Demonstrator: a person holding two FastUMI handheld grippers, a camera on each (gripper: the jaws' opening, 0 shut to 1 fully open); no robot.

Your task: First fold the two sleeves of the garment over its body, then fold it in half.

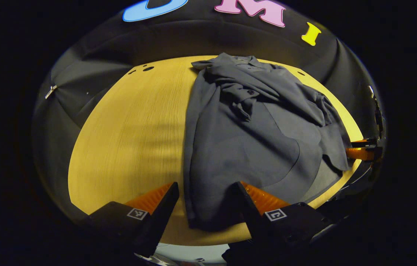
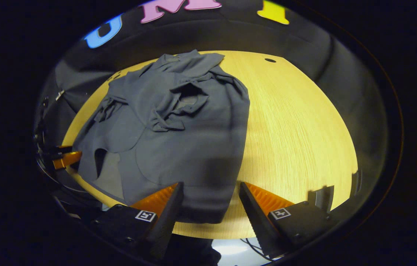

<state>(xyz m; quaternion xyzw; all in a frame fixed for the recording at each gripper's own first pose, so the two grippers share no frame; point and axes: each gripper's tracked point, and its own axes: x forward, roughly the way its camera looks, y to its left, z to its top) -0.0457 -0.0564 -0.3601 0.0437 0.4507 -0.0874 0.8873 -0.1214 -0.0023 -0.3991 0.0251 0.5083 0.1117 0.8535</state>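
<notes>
A dark grey garment (image 1: 253, 140) lies spread on the wooden tabletop (image 1: 134, 140), collar at the far edge and hem at the near edge, with both sleeves bunched across its chest. In the left gripper view, the left tool (image 1: 204, 195) hangs with fingers spread wide over the near left corner of the hem, cloth lying between them but not pinched. In the right gripper view, the right tool (image 2: 210, 195) is likewise agape, poised over the near right corner of the hem, holding nothing. Each view also catches the other tool at the tabletop's side edge.

The sleeves (image 2: 175, 107) appear already laid over the body, though loosely and rumpled, so the halving fold looks to be the step in hand. The risk lies there: lifting the hem toward the collar could drag the crumpled sleeves out of place or trap them in a lump. A grip that catches only the top layer, or one corner raised ahead of the other, would likely skew the fold. The near hem also sits close to the tabletop edge and could slide off.
</notes>
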